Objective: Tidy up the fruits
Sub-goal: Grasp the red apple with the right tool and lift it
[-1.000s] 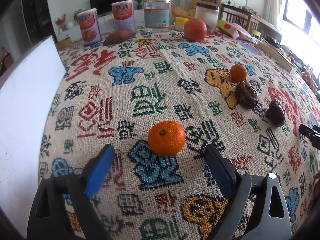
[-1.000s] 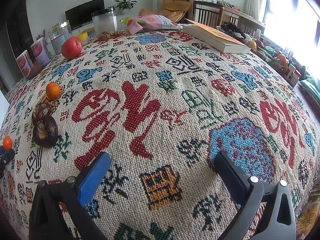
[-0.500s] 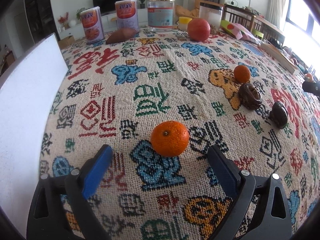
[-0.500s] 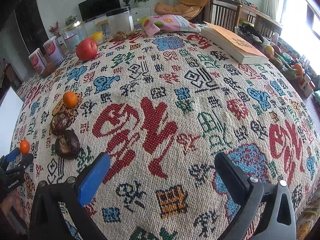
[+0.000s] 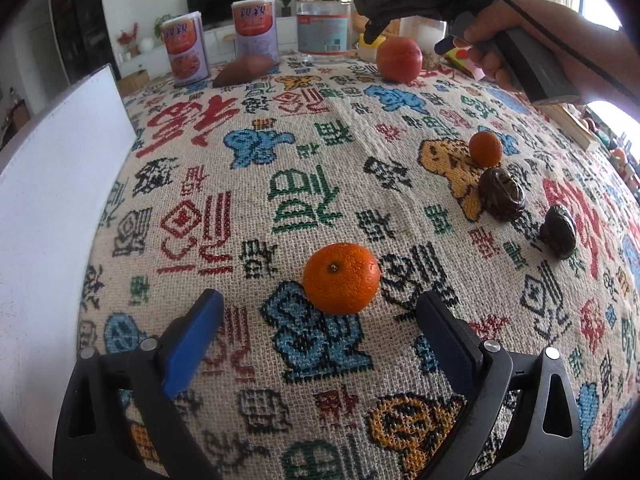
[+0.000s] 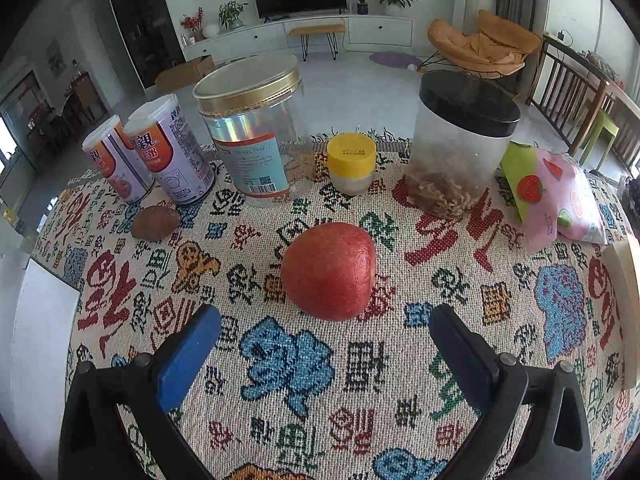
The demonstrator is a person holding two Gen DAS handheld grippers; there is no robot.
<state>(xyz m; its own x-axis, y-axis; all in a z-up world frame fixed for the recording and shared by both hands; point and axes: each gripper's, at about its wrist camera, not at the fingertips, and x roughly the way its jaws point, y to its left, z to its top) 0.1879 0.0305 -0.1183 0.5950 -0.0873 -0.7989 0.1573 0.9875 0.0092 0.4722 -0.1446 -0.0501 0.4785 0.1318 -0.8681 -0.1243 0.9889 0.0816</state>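
Round red apple (image 6: 329, 271): lies on the woven patterned tabletop (image 6: 460, 320) just ahead of the right tool (image 6: 325, 338), centred between its spread blue pads, untouched. To grip well, I judge: lower the tool until the pads flank the widest part, then close squarely so the fruit cannot roll out.

Small orange mandarin (image 5: 341, 278): just ahead of the left tool (image 5: 320, 322), whose jaws have just been opening and stand wide, nothing between them.

Left view only: second small mandarin (image 5: 485, 149) and two dark wrinkled fruits (image 5: 502, 195), well off to that tool's right; the hand (image 5: 492, 50) carrying the right tool.

Right view only: black-lidded clear jar (image 6: 460, 148) and yellow-capped pot (image 6: 352, 162) beyond the apple.
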